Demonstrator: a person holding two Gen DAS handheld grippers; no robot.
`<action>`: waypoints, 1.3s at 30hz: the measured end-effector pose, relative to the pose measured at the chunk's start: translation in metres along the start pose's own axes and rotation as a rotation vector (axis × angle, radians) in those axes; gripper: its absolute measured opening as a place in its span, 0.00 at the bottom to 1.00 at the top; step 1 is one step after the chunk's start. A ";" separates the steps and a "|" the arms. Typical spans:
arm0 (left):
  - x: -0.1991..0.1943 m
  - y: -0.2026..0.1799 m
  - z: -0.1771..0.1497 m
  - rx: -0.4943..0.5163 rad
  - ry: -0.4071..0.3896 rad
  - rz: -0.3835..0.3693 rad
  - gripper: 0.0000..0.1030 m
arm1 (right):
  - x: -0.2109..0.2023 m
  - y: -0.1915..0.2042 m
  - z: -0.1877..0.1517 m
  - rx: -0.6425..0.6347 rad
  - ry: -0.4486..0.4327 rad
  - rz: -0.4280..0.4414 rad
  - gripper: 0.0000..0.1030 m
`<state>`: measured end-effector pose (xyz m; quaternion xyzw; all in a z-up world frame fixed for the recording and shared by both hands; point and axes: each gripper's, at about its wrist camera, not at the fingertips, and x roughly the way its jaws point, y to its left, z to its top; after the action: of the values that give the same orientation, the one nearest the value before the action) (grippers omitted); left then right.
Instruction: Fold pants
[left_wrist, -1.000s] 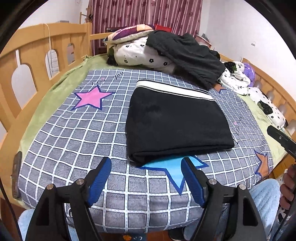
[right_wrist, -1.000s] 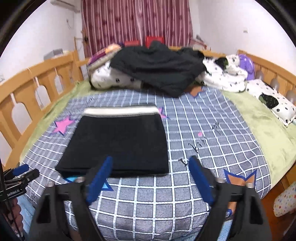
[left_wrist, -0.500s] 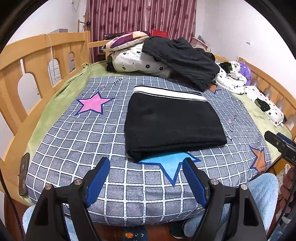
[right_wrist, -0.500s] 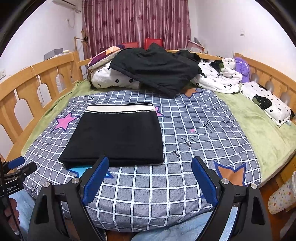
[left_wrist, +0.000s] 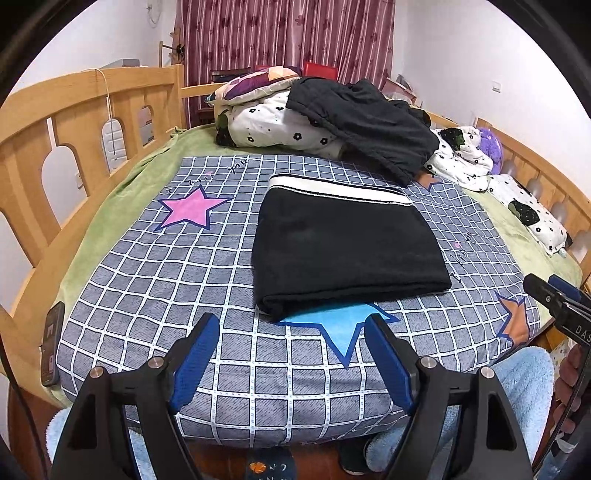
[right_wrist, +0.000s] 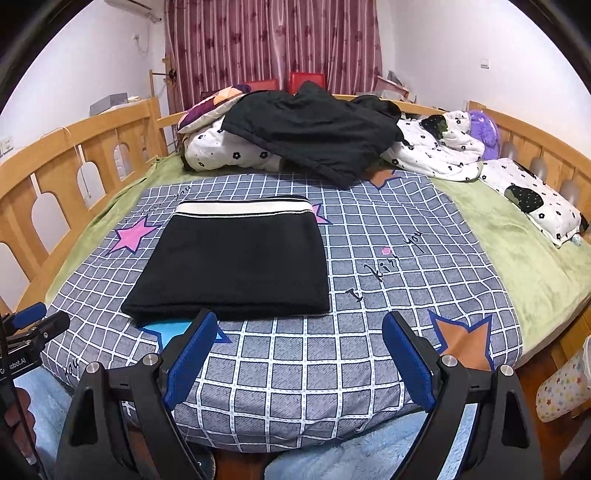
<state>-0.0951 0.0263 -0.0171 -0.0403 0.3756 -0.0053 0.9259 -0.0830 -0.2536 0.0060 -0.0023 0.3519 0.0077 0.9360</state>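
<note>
Pants of black fabric with a white waistband lie folded square at centre frame on the grey checked bedspread; left hand-held gripper and right hand-held gripper hang low in frame, both wide open and empty; I judge only withdrawing cleanly remains, without snagging the near fold.

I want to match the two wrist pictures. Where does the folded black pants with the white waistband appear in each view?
Left wrist: the folded black pants with the white waistband lie centre, slightly right.
Right wrist: left of centre.
Shared landmark: the pink star on the checked grey bedcover, left of the waistband in both.
</note>
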 end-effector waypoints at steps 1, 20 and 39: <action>0.000 0.000 0.000 -0.001 0.001 0.000 0.77 | -0.001 0.001 0.000 -0.003 -0.001 -0.002 0.87; -0.004 0.003 0.004 0.002 -0.011 -0.003 0.77 | -0.003 0.005 -0.002 -0.004 -0.009 -0.006 0.87; -0.006 0.000 0.004 0.013 -0.016 -0.002 0.77 | -0.005 -0.001 -0.002 0.006 -0.015 -0.011 0.87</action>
<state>-0.0965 0.0270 -0.0098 -0.0346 0.3684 -0.0084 0.9290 -0.0885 -0.2546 0.0075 -0.0013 0.3450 0.0016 0.9386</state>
